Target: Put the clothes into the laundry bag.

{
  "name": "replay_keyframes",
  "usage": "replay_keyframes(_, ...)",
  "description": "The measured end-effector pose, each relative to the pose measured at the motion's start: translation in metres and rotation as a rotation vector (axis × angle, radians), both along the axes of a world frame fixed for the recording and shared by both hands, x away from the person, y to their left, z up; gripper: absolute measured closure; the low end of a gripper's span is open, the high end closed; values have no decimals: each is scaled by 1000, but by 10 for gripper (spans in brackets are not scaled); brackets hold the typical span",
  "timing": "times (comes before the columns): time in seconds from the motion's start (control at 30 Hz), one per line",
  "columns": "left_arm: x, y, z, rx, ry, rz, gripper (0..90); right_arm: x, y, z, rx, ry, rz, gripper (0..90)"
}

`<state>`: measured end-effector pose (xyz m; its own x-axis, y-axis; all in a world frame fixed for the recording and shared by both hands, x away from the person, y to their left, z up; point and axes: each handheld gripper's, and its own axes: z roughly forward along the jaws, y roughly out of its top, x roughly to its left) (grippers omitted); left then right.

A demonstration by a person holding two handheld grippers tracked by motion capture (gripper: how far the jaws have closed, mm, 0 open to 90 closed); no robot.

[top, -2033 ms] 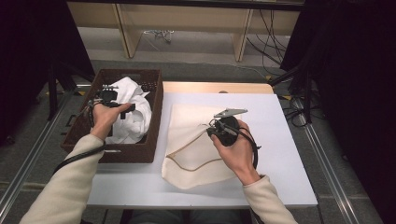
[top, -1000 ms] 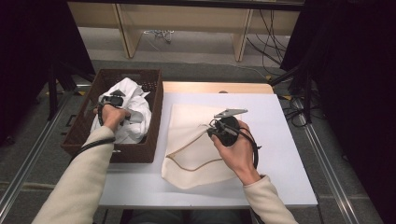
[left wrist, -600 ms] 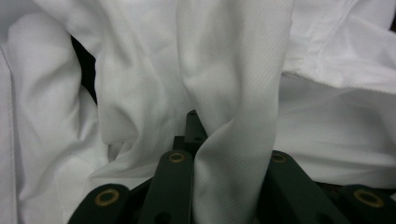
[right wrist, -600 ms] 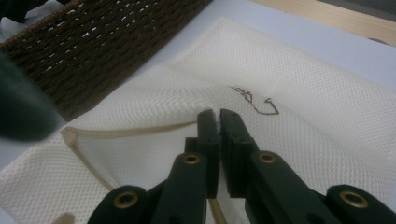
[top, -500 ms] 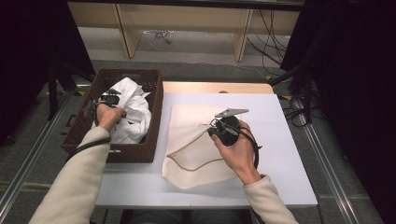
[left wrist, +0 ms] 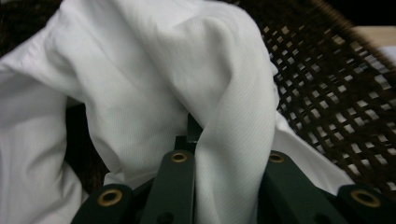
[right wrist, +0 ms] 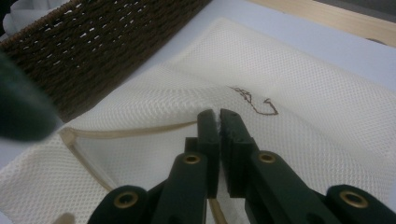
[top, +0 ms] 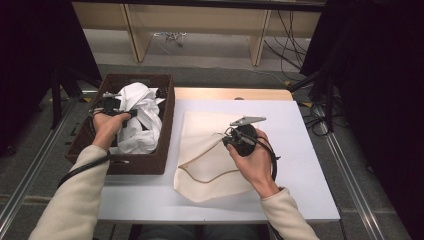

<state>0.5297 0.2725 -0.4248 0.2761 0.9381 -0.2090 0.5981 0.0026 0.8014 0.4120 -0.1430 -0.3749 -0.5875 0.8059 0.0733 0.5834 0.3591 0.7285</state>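
The left gripper has just been closing, and a fold of the white garment is now pinched between its jaws: in the left gripper view the cloth is seen draped over and wedged between the two black jaws. Compared with a second ago, that hand has been raised and drawn a little toward the basket's near-left side, and the white garment is bunched up higher around the jaws. It is still inside the woven basket, whose brown wall runs just beside the gripper on its right in the left gripper view. So the pick is judged made, with the lift only begun.

The right gripper has not shifted. Its jaws are pressed nearly together on the top layer of the cream mesh bag, right at the opening's edge, with the tan trim curving away to the jaws' left. In the high view the right gripper is seen holding that mouth up off the white table, ready for the garment to be brought across and fed in.
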Motion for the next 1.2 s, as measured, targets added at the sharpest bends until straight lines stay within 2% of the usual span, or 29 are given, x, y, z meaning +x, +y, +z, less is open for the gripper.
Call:
replay_keyframes(0.03, -2, 0, 3, -18, -21, -1, 809, 0, 0, 0, 0, -2, 0, 883)
replay_keyframes(0.1, -6, 0, 9, -27, -56, -8, 809, 0, 0, 0, -1, -5, 2, 883)
replay_keyframes(0.13, -9, 1, 12, -48, -82, -15, 809, 0, 0, 0, -1, -1, -3, 883)
replay_keyframes(0.27, -17, 2, 20, -74, -152, -17, 809, -1, 0, 1, -6, 6, -10, 883)
replay_keyframes(0.3, -19, 2, 23, -75, -173, -17, 810, -1, 0, 0, -4, -5, -9, 883)
replay_keyframes(0.47, -32, 2, 35, -93, -260, -30, 809, 0, -1, 0, 1, -2, -4, 883)
replay_keyframes(0.53, -37, 1, 41, -94, -282, -39, 809, 0, -1, 0, 2, -2, -3, 883)
replay_keyframes(0.57, -41, 1, 45, -94, -299, -47, 809, -1, 0, 0, 5, -2, -23, 883)
replay_keyframes(0.7, -52, -4, 58, -108, -356, -73, 809, 0, -1, 0, 1, -8, -2, 883)
replay_keyframes(0.73, -55, -4, 60, -109, -366, -78, 809, -1, 0, 1, 18, 10, -23, 883)
replay_keyframes(0.8, -61, -5, 66, -118, -378, -87, 809, -1, -2, 2, 0, 2, -18, 883)
replay_keyframes(0.87, -65, -6, 71, -141, -397, -92, 809, -1, -1, 1, 6, 4, -18, 883)
replay_keyframes(1.07, -78, -7, 84, -170, -440, -121, 809, 0, -1, 1, 4, 3, -21, 883)
replay_keyframes(1.2, -87, -7, 94, -176, -468, -139, 808, 0, -1, 1, 6, 5, -21, 883)
